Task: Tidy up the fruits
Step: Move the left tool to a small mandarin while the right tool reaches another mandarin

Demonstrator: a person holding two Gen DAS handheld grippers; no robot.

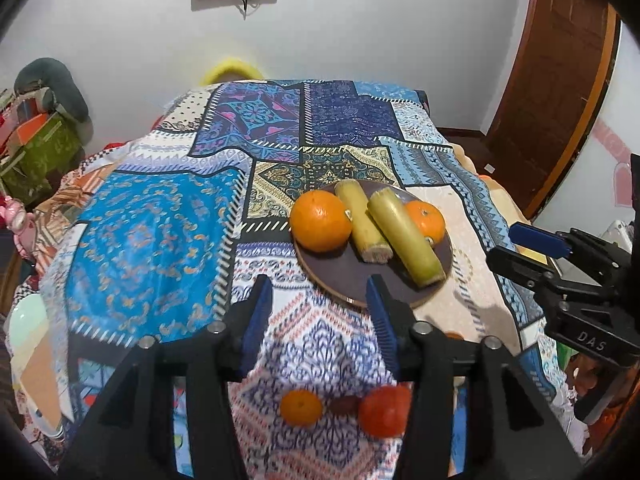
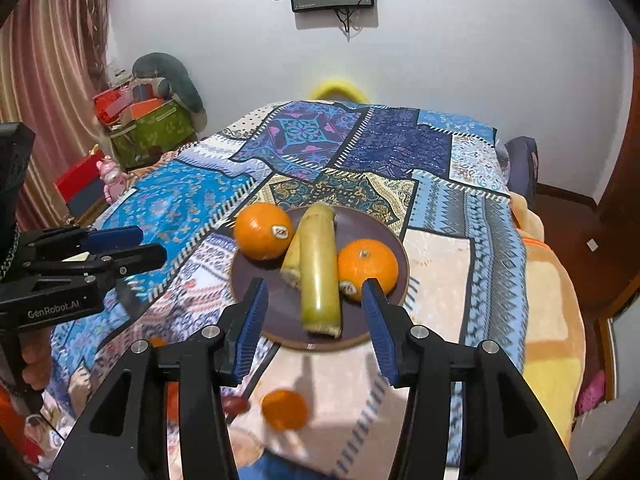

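A dark round plate (image 1: 344, 280) (image 2: 276, 312) sits mid-table and holds two oranges (image 1: 320, 220) (image 1: 427, 220) and two yellow-green sugarcane pieces (image 1: 362, 220) (image 1: 404, 236). In the right wrist view the oranges (image 2: 262, 230) (image 2: 367, 266) flank the long cane (image 2: 318, 268). Near the table's front edge lie a small orange (image 1: 301, 407) (image 2: 285, 409), a brown date (image 1: 345, 405) and a red-orange fruit (image 1: 383, 409). My left gripper (image 1: 318, 304) is open and empty, just before the plate. My right gripper (image 2: 316, 300) is open and empty over the plate's near rim.
A patchwork cloth (image 1: 168, 216) covers the table. A green box with clutter (image 2: 152, 128) and a pink toy (image 2: 110, 178) stand at the left. A brown door (image 1: 552, 80) is at the right. The other gripper shows in each view (image 1: 560, 264) (image 2: 80, 256).
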